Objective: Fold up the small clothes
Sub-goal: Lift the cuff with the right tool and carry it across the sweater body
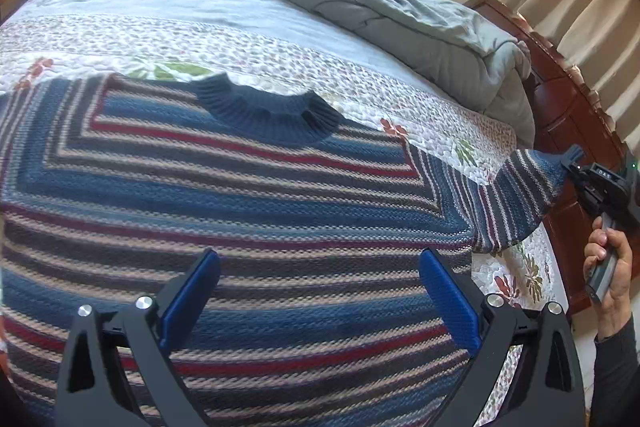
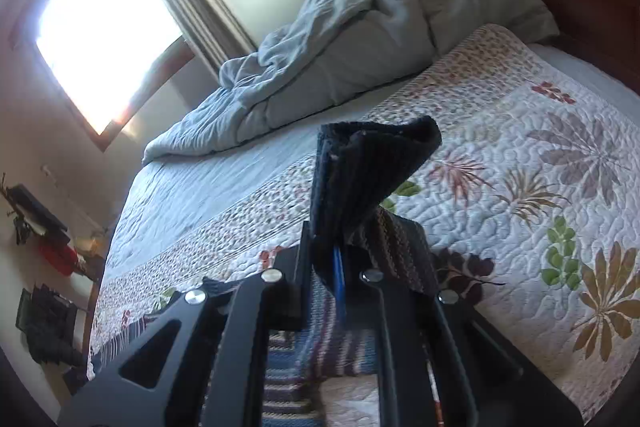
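Sleeve lifted, ready to be folded in over the sweater

The striped sweater (image 1: 240, 203) lies flat, collar away from us, on the floral quilt (image 1: 280, 67) of the bed, and the right gripper (image 2: 340, 259) has its jaws pinched tight on the dark ribbed cuff (image 2: 372, 163), holding that sleeve (image 1: 520, 195) up and out past the bed's edge. The left gripper (image 1: 320, 303) hovers over the sweater's body with its blue pads (image 1: 192, 291) spread wide, holding nothing. This looks like the first sleeve fold; next, I'd say, the cuff needs carrying across the chest and laying flat, perhaps with the left steadying the body.
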### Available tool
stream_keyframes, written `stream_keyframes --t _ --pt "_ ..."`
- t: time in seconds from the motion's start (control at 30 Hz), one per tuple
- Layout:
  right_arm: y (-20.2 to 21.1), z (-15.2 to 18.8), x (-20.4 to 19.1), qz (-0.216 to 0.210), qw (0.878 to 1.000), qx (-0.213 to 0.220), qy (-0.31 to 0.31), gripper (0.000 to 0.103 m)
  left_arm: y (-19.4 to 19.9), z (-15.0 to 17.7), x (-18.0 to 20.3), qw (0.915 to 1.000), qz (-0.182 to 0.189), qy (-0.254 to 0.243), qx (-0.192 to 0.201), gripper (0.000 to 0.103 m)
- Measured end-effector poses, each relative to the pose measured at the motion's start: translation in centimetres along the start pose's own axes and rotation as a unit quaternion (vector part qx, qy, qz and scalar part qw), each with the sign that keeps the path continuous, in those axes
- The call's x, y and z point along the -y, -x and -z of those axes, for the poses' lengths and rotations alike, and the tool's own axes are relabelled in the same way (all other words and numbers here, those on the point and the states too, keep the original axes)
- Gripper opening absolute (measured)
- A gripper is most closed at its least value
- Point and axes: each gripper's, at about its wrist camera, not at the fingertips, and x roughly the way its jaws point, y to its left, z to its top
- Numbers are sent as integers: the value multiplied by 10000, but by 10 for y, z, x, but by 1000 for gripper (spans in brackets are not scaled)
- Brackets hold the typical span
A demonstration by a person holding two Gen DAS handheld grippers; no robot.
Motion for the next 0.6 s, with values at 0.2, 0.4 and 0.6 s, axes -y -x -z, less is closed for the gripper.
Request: stream_keyframes --t 0.2,0.4,0.6 --pt "-5 11 -63 -95 9988 -73 470 8 24 -6 -25 9998 -72 118 138 99" --pt "-17 28 -126 -312 9958 -175 846 8 44 -10 -53 9992 -147 249 273 99" --pt "-39 56 -182 -419 9914 -325 1198 8 57 -11 -80 9985 -193 377 352 99"
